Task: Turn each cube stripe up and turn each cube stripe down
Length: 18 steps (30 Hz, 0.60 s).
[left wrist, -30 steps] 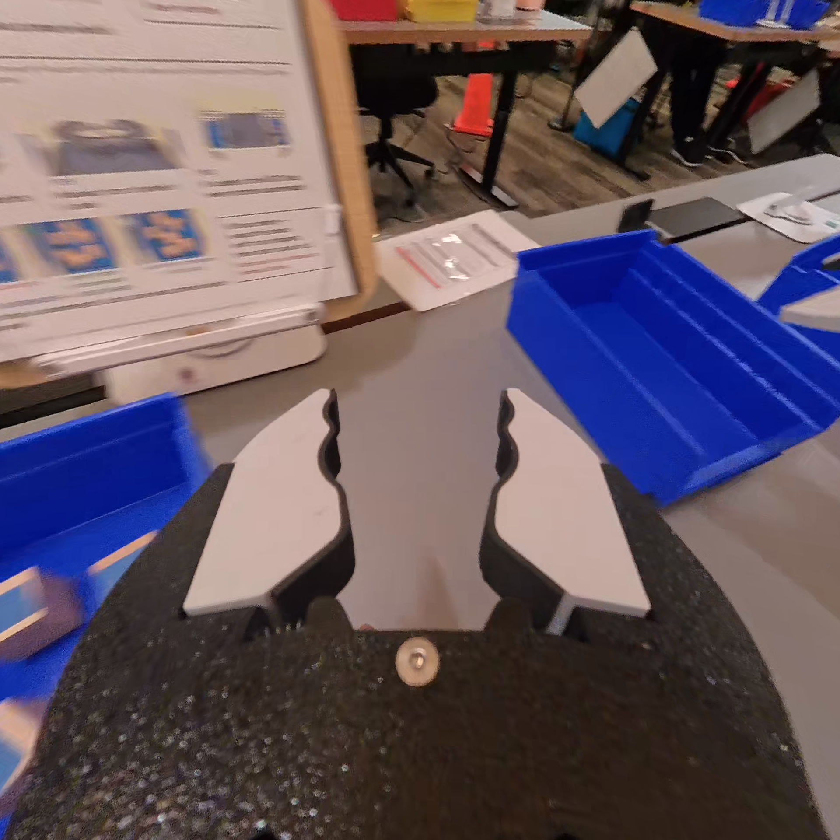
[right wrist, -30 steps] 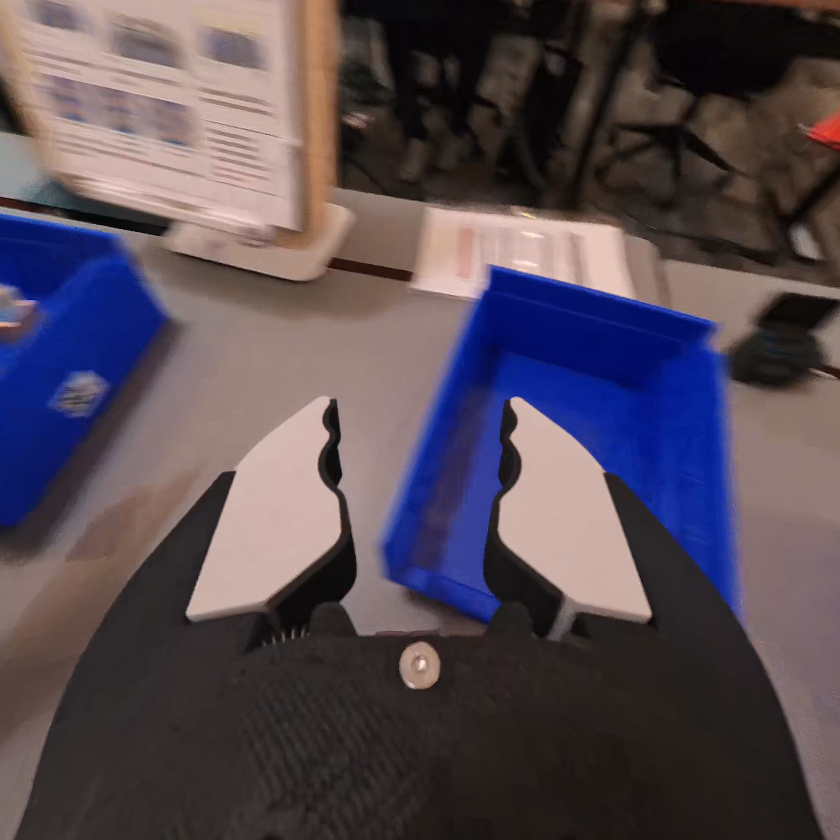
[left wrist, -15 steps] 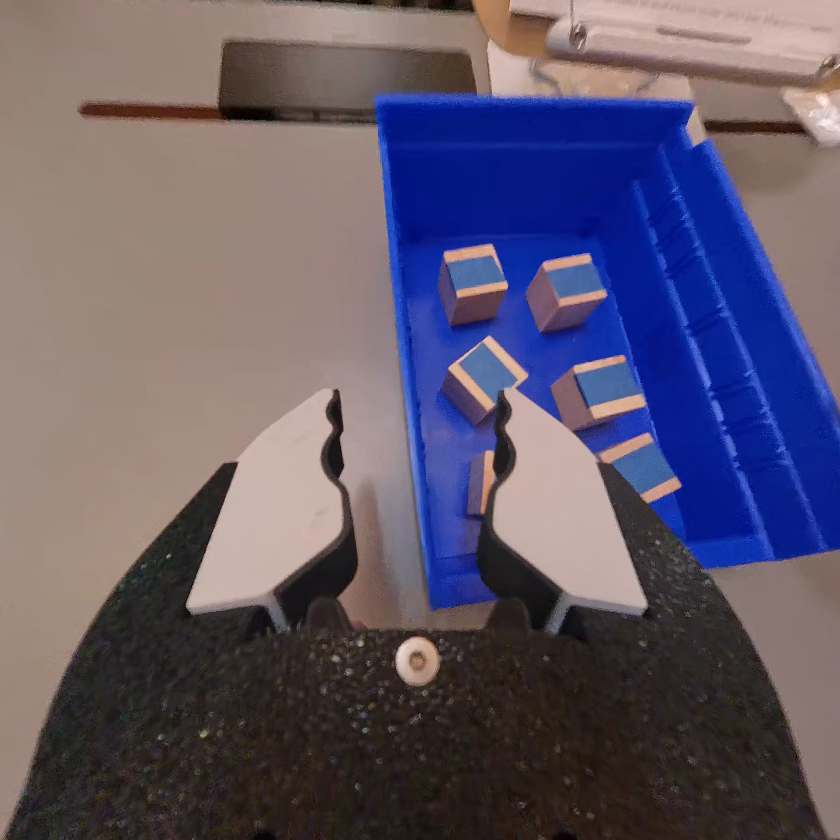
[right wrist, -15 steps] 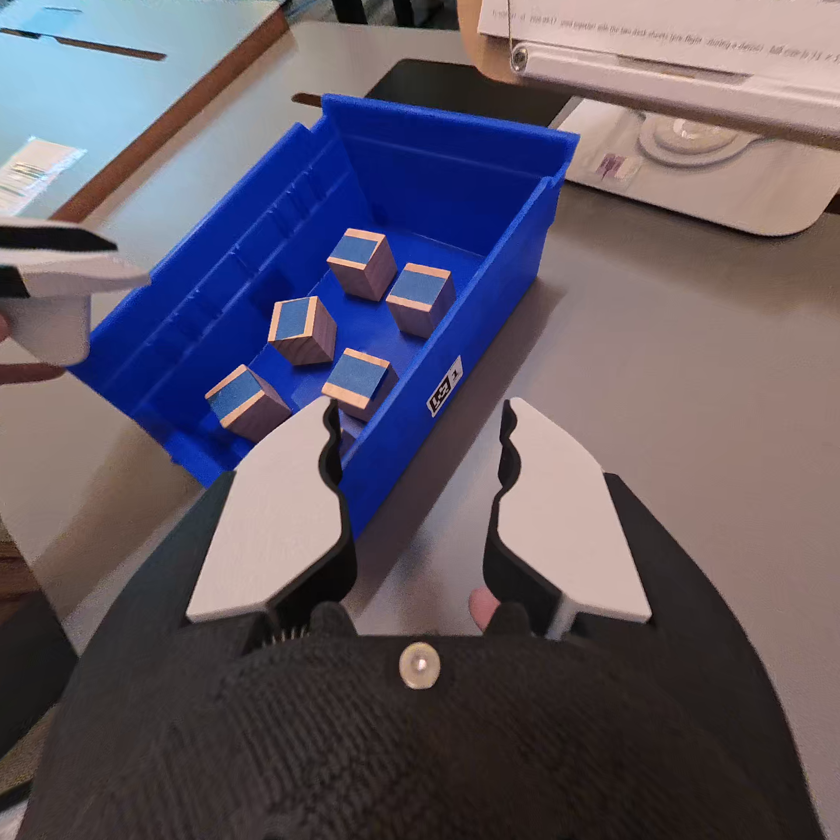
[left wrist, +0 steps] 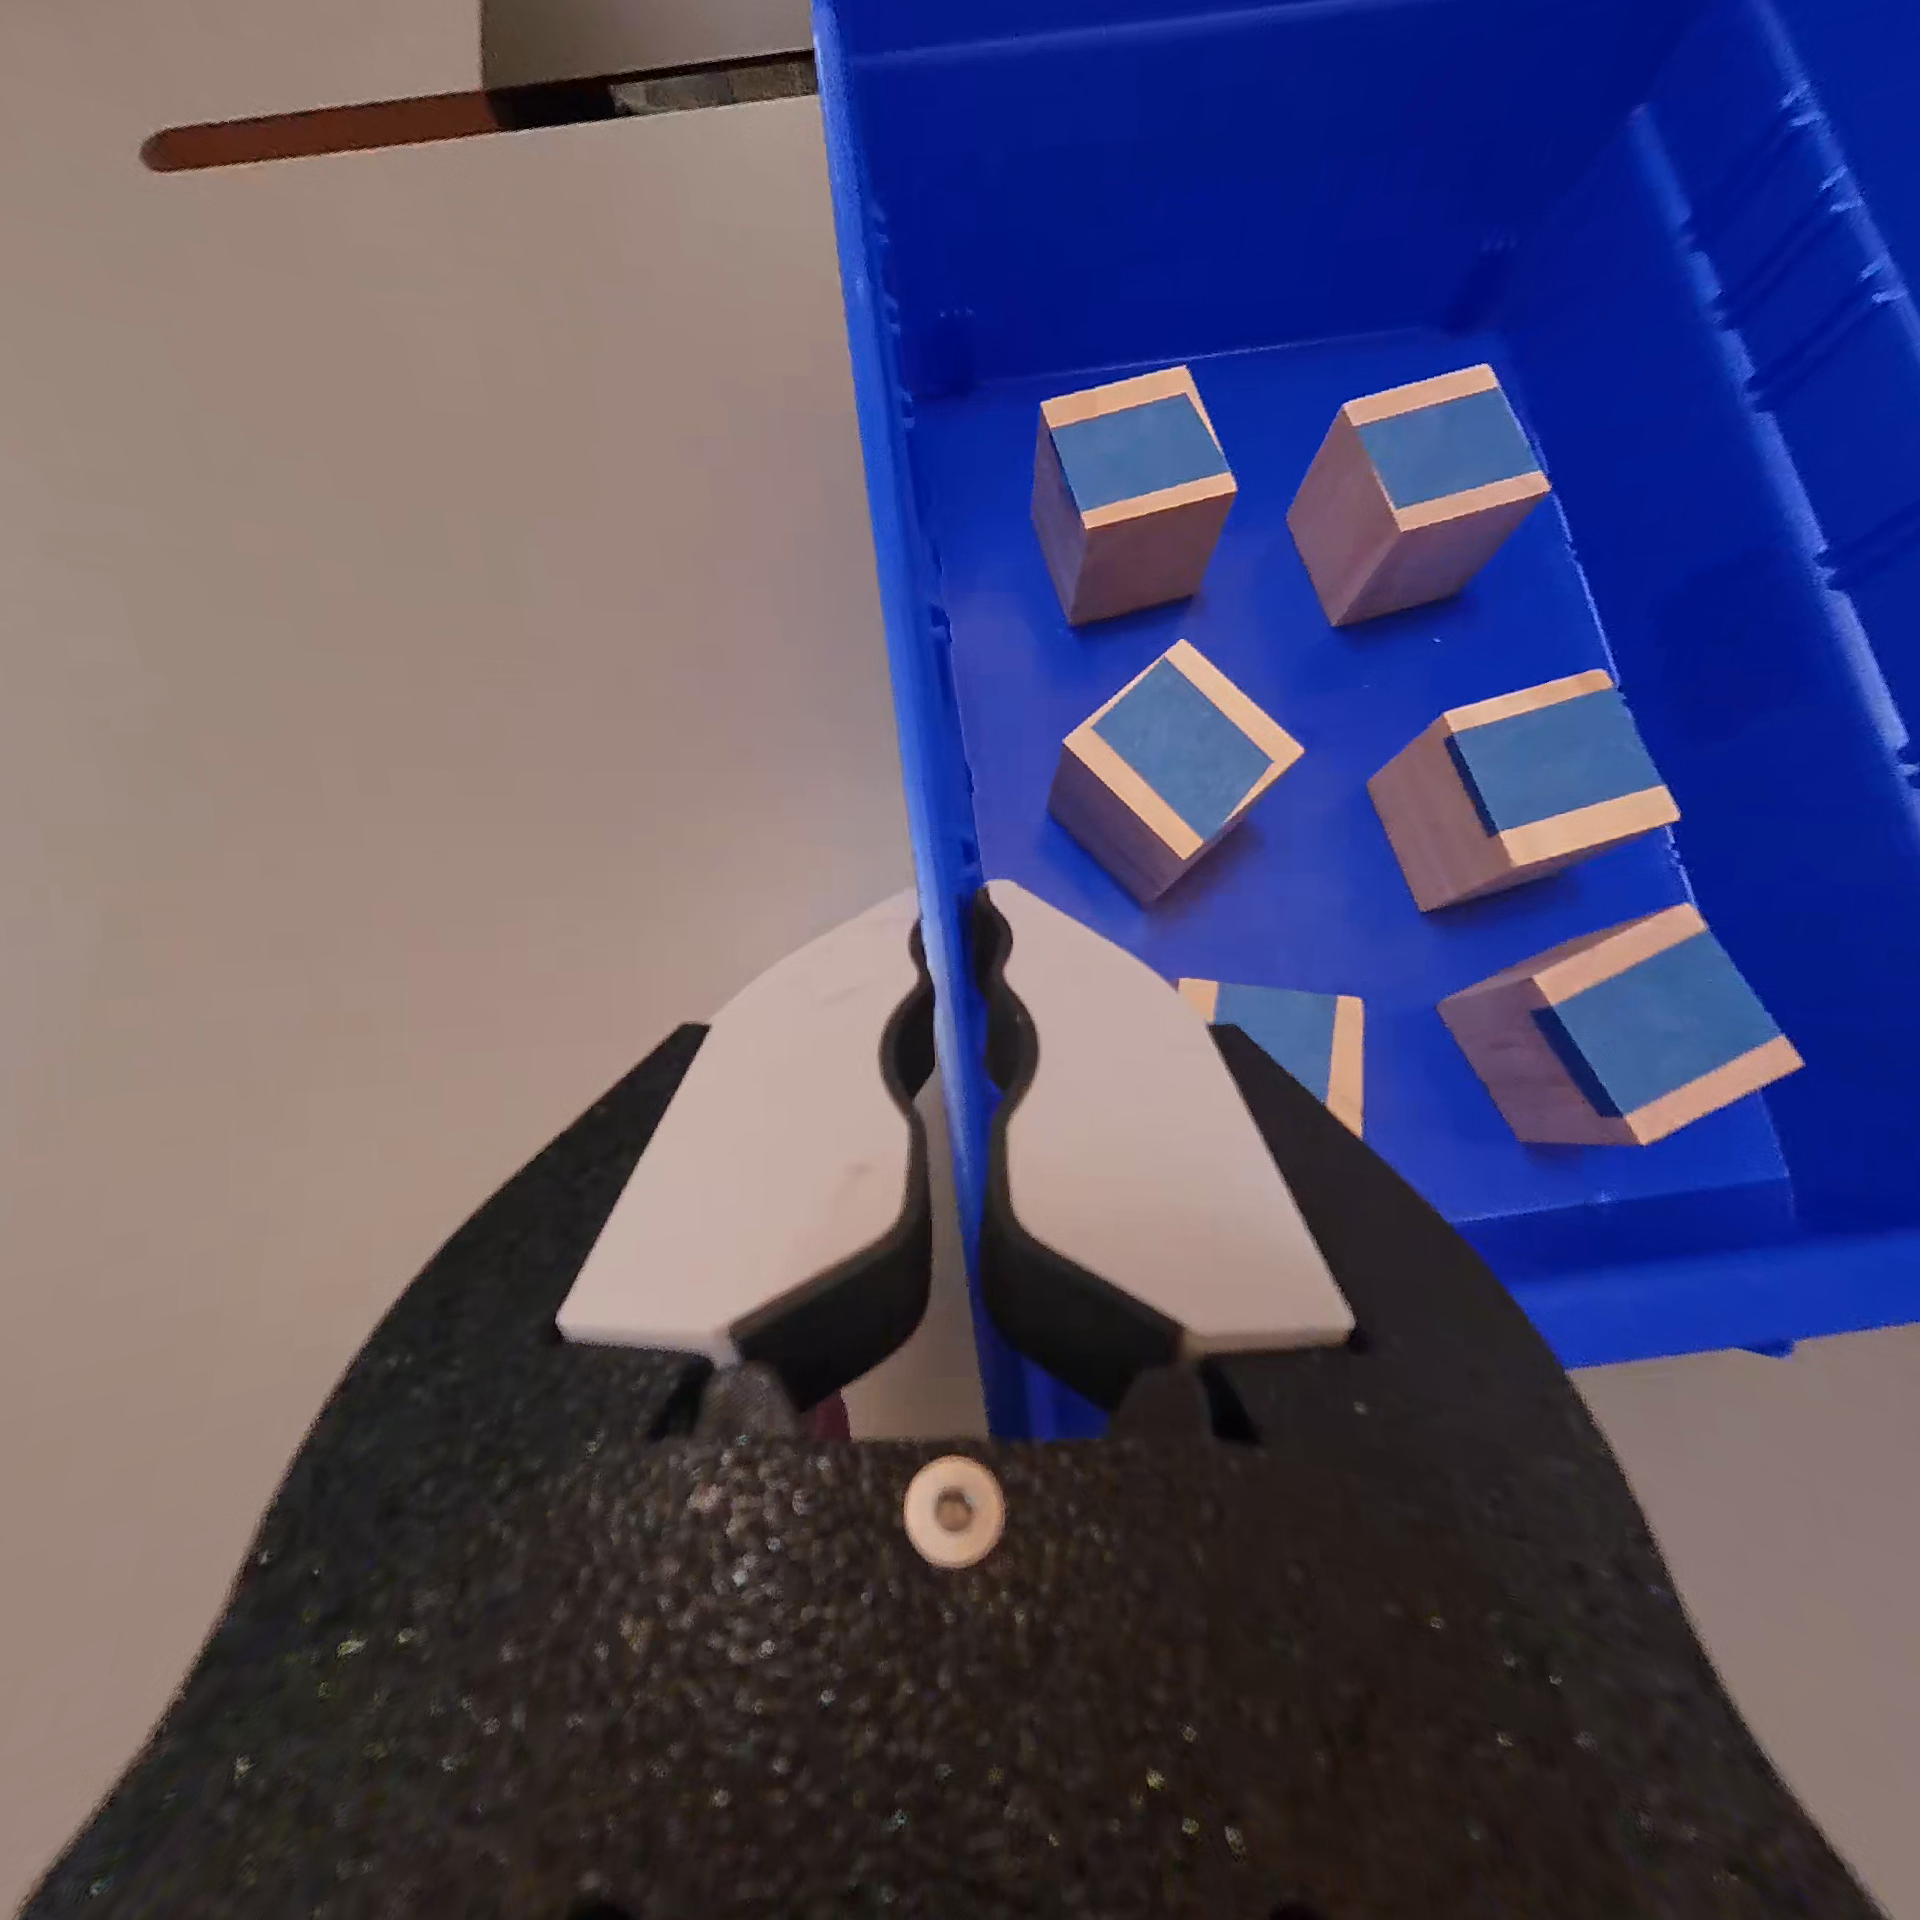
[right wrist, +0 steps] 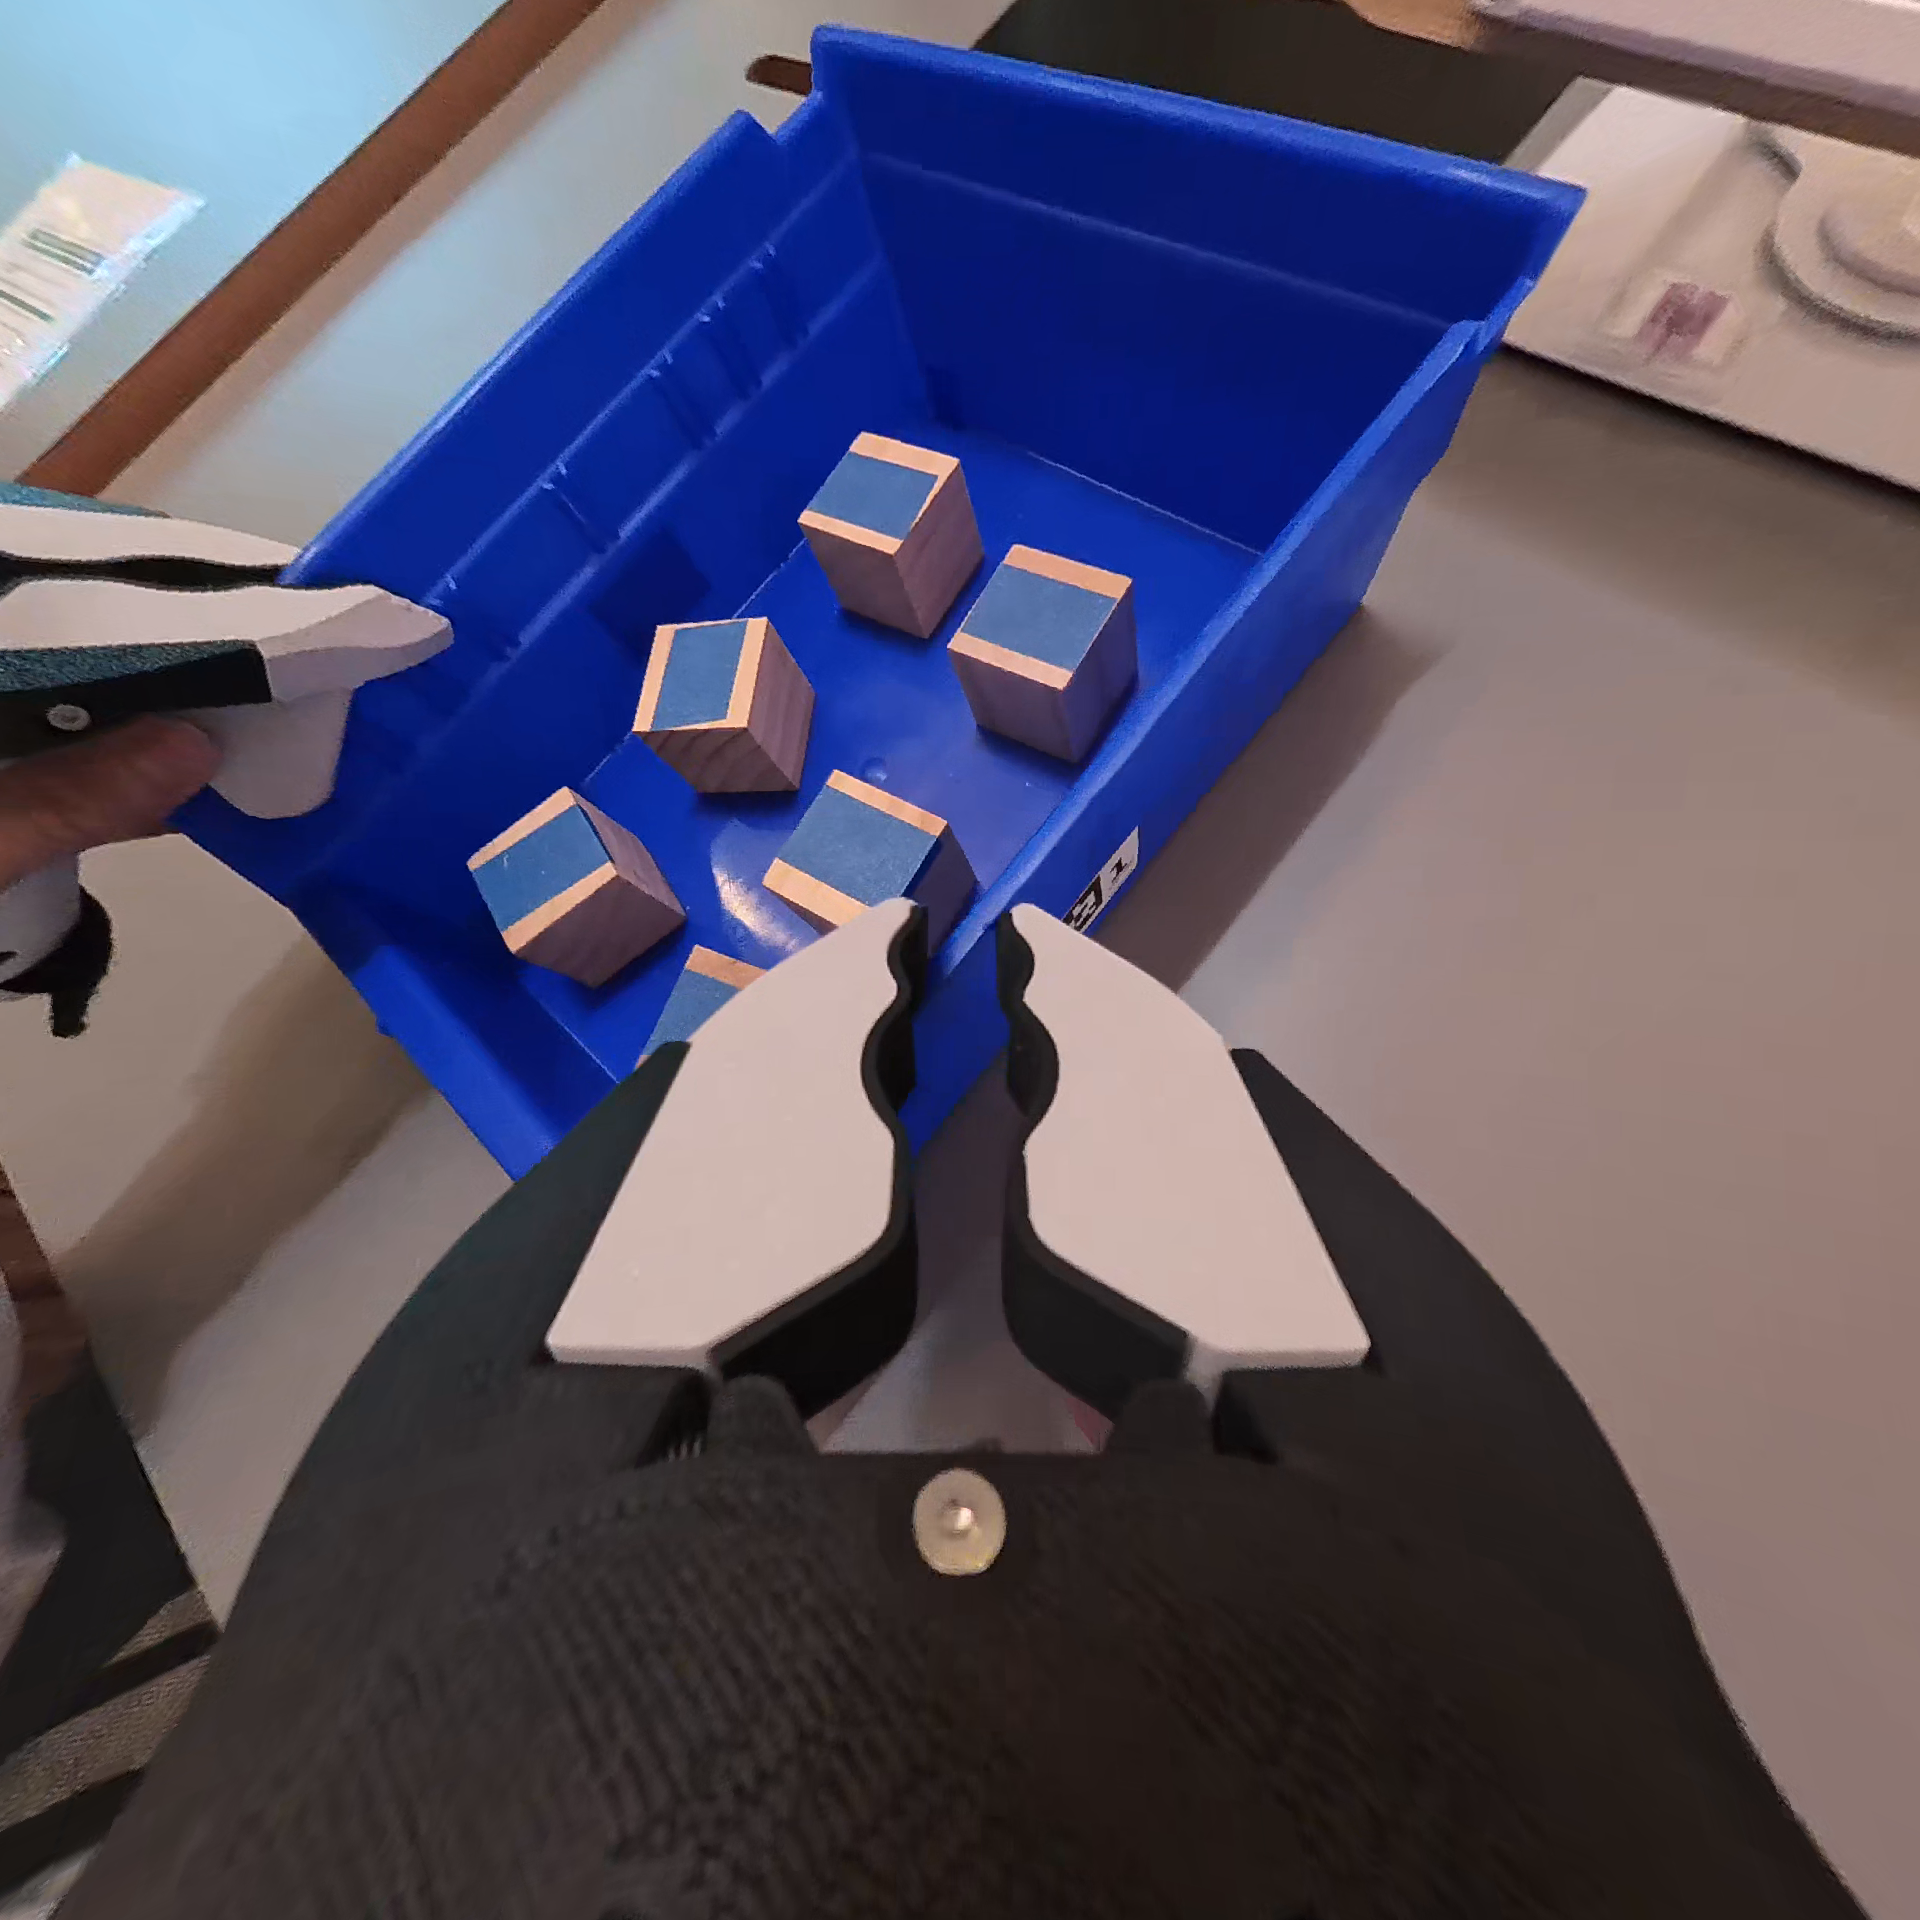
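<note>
The left gripper [left wrist: 954,940] is now nearly closed across the bin's long side wall, one finger outside over the tabletop [left wrist: 416,623] and one inside, the blue wall pinched between the dark wavy pads. Half a second ago its jaws stood wide apart above that rim, so the clamp is fresh. The right gripper [right wrist: 961,940] has done the same on the opposite long wall: wide open and hanging over the edge half a second ago, it now straddles that wall close by a small black-and-white label [right wrist: 1103,883], jaws drawn in to a narrow gap with the wall edge between them. I judge it gripping too, though contact at the tips is less plain than on the left.

From the right wrist view the left gripper shows at the far rim, pointing in level from the side, with part of the person's hand [right wrist: 94,774] under it. Each tool reaches forward and tilts down toward the bin, meeting it from its own side.

Both tools have gone to the blue bin [right wrist: 1195,312] and none to a cube, so this reads as steadying or repositioning the bin before any turning starts. The wooden cubes [left wrist: 1179,769] sit loose and apart on the bin floor, six in all, one half hidden behind a finger. Every one that shows has its blue stripe facing up, so the stripe-down half looks to be the work ahead
</note>
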Each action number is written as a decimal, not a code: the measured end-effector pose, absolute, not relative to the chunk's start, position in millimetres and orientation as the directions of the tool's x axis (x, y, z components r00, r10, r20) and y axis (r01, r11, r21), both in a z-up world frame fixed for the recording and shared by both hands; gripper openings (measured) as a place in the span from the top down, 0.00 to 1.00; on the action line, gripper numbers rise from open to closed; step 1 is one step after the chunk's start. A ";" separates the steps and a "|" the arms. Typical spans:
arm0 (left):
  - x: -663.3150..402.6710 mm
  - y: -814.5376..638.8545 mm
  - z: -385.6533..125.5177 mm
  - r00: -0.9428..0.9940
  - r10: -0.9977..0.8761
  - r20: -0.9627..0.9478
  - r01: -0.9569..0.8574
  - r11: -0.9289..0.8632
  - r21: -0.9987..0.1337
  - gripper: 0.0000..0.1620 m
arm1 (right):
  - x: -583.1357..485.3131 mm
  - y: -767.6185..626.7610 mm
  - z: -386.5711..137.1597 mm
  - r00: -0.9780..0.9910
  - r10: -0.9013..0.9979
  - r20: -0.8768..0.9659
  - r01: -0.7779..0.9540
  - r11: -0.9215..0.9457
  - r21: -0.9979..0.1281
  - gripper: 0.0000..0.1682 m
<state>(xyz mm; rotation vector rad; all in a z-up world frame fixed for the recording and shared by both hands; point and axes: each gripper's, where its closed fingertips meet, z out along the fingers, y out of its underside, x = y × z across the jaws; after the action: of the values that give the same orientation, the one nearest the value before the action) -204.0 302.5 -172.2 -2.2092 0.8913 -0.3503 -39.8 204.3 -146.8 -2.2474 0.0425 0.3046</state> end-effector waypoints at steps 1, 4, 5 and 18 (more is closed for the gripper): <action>-211.7 308.5 -172.2 0.729 -0.684 -0.007 -0.486 -0.511 -0.709 0.98 | -46.7 210.8 -146.8 0.969 0.080 -0.232 -0.128 -0.643 -0.755 0.92; -243.5 332.3 -171.9 0.751 -0.660 -0.004 -0.470 -0.531 -0.706 0.98 | -76.4 236.7 -146.9 0.966 0.117 -0.229 -0.105 -0.631 -0.769 0.92; -256.2 341.9 -171.8 0.758 -0.653 -0.008 -0.468 -0.534 -0.704 0.98 | -88.7 246.7 -147.0 0.965 0.132 -0.225 -0.094 -0.628 -0.773 0.92; -389.8 475.1 -171.9 0.807 -0.583 0.093 -0.342 -0.591 -0.731 0.98 | -229.8 377.2 -146.1 0.966 0.195 -0.172 -0.032 -0.569 -0.822 0.91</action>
<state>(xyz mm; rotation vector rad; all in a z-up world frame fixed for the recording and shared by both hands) -389.8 475.1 -171.9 -2.2521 0.6774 -0.4201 -229.8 377.2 -146.1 -2.1571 -0.1146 0.3017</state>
